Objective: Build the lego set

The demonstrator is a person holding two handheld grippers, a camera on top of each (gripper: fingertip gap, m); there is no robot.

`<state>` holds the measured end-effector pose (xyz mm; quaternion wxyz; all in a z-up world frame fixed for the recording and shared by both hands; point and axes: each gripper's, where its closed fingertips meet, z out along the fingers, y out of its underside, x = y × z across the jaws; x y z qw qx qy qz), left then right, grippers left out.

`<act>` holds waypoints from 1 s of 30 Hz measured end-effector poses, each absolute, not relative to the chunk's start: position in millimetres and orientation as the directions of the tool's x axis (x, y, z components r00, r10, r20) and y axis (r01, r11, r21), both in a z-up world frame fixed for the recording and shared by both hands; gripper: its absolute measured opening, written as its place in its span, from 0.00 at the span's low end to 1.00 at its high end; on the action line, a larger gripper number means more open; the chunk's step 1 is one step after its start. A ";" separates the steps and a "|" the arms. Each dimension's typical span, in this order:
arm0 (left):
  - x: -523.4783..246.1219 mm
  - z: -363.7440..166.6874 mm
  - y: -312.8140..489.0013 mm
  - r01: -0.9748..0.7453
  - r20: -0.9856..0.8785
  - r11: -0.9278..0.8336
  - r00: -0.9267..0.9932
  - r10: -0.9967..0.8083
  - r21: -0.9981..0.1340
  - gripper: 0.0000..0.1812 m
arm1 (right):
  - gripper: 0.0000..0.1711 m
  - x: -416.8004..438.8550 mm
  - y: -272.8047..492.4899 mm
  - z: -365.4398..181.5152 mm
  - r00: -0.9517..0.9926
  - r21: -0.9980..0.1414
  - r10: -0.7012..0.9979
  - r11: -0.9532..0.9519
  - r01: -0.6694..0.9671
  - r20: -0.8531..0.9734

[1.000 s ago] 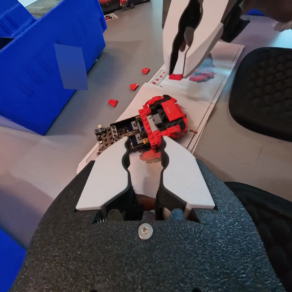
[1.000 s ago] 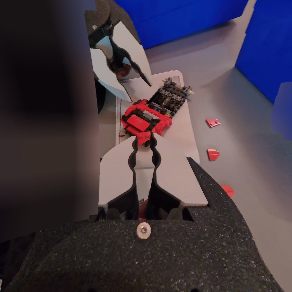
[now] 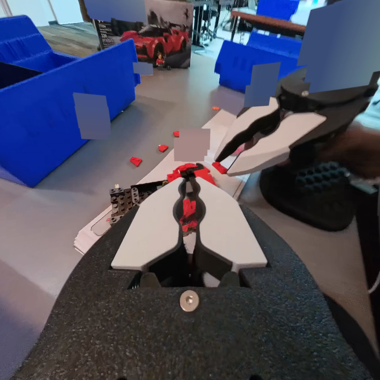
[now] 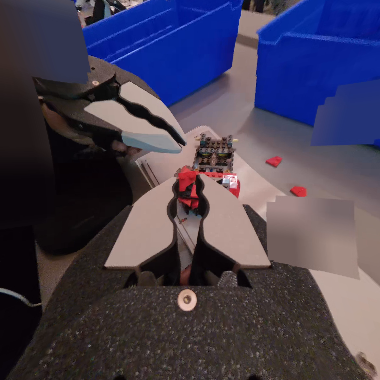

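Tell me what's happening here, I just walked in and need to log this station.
A person is building a red and black brick car lying on a white instruction booklet. The right hand-held gripper pinches a small red brick plate beside the car. The left hand-held gripper hovers nearly closed and empty. Loose red wedge pieces lie on the grey table.

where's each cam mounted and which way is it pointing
Left wrist view: sits on the left gripper, facing forward over the lego car toward the blue bins; the right gripper, pinching a red piece, shows at right.
Right wrist view: sits on the right gripper, facing the car's red end; the left gripper shows at left.
Both share the car, the booklet, loose red pieces and bins.
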<state>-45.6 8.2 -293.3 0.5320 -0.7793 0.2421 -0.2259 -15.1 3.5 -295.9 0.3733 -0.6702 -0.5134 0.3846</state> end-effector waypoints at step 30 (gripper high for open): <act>-11.5 -253.7 -4.7 0.234 0.531 -0.484 0.507 -0.679 -0.843 0.08 | 0.09 -12.1 1.1 -252.4 0.307 -0.949 0.923 0.149 0.277 0.234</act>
